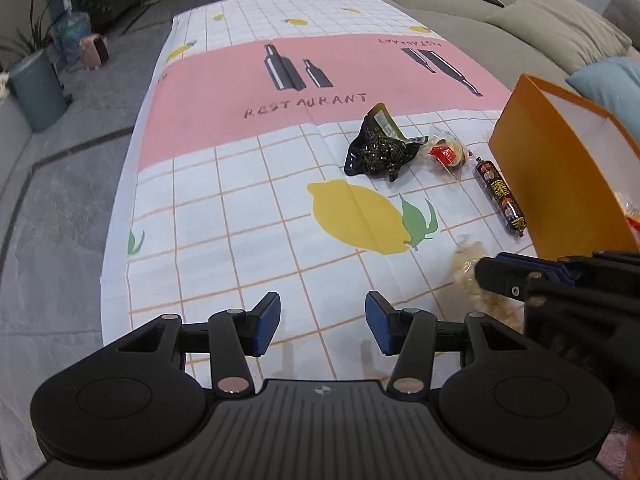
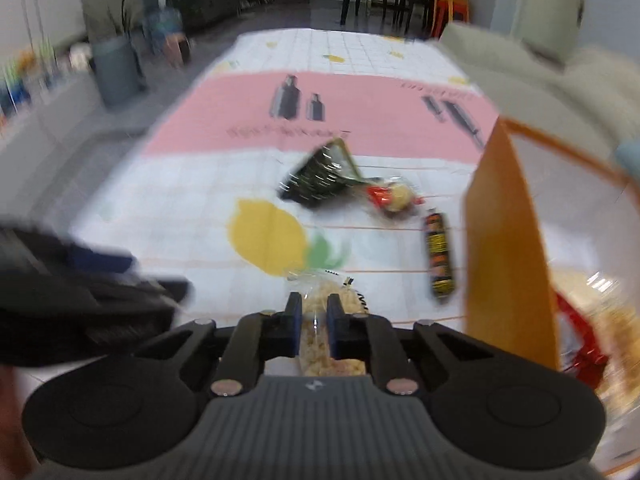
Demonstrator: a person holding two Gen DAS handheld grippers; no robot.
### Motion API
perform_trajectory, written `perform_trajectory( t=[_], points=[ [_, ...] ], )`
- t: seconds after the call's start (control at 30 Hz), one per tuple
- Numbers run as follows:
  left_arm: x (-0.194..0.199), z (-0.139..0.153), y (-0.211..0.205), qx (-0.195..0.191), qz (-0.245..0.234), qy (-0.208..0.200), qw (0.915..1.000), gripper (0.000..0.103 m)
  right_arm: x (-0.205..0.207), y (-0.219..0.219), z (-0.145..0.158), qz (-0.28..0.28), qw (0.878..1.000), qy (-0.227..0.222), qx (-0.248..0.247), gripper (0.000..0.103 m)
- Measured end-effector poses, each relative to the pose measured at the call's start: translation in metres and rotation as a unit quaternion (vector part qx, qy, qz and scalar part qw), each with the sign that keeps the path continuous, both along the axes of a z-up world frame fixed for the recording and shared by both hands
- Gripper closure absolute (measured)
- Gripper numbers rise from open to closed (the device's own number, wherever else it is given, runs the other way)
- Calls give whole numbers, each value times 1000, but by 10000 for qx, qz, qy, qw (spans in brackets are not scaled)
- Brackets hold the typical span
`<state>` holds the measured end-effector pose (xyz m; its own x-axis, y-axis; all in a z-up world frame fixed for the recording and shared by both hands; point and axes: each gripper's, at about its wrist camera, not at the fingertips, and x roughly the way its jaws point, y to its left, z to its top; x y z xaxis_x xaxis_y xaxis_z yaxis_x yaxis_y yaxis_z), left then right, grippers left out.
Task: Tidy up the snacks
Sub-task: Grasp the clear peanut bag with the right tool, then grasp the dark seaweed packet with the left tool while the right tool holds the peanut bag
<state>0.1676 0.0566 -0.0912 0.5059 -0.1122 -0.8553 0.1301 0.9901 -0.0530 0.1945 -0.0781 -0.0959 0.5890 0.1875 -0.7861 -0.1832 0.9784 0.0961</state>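
My right gripper (image 2: 314, 308) is shut on a clear bag of pale puffed snacks (image 2: 340, 296), held just above the tablecloth. In the left wrist view that bag (image 1: 468, 268) shows at the right, beside the orange paper bag (image 1: 552, 176). My left gripper (image 1: 322, 312) hangs open over the cloth with nothing between its blue pads. On the cloth lie a black packet (image 1: 376, 148), a clear packet with red and beige contents (image 1: 446, 152) and a dark sausage stick (image 1: 500, 196). The right wrist view is blurred.
The orange bag (image 2: 504, 248) stands open at the right with red and pale snack packs (image 2: 580, 320) inside. The lemon-print tablecloth (image 1: 240, 220) covers a low table. A beige sofa (image 1: 480, 32) lies behind it, with grey floor and a bin (image 1: 36, 88) to the left.
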Motion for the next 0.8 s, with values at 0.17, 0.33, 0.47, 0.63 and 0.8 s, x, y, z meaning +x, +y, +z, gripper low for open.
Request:
perform_trajectory(
  t=[0.17, 0.33, 0.47, 0.63, 0.8],
  points=[
    [-4, -3, 5, -253, 51, 162, 9995, 45, 8, -22, 7, -391, 9865, 438, 1526, 99],
    [0, -13, -8, -735, -80, 412, 9964, 48, 10, -29, 1, -652, 9836, 607, 1570, 99],
    [1, -17, -26, -950, -273, 477, 9940, 48, 15, -42, -2, -817, 9760, 777, 1865, 99],
    [2, -17, -38, -1061, -294, 448, 9929, 51, 20, -46, 0, -665, 9793, 859, 1710, 82],
    [6, -19, -43, -1072, -313, 422, 9929, 52, 22, -46, 1, -387, 9841, 910, 1474, 72]
  ],
)
